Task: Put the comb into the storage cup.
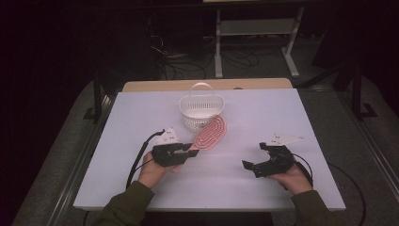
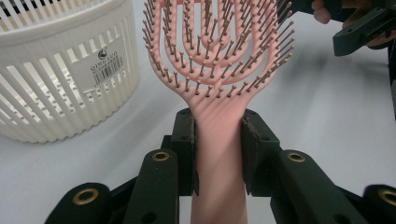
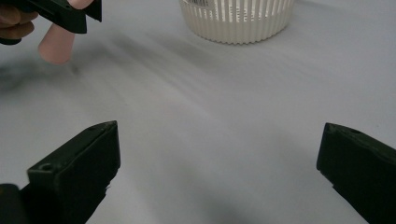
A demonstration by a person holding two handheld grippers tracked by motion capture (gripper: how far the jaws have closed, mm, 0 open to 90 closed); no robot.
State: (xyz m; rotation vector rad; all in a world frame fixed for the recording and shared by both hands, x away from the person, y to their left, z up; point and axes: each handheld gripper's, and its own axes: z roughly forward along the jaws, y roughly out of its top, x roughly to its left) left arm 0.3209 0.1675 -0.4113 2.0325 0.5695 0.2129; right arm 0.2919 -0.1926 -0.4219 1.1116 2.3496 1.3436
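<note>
Left gripper view: your left gripper (image 2: 218, 156) pinches the pink hairbrush (image 2: 219, 60) handle, white basket (image 2: 60, 74) at 10 o'clock. Bristles could snag the rim and tip it. Right gripper (image 3: 219, 172) gapes wide, empty.

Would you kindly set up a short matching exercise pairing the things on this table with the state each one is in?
Things:
1. pink plastic hairbrush with dark bristles
2. white slatted plastic basket with a handle
3. left gripper
4. right gripper

States:
A. fingers wide apart, nothing between them
B. standing on the table near its far edge
C. held by its handle, head pointing towards the basket
D. fingers pressed on a pink handle

Pairs: 1-C, 2-B, 3-D, 4-A
</note>
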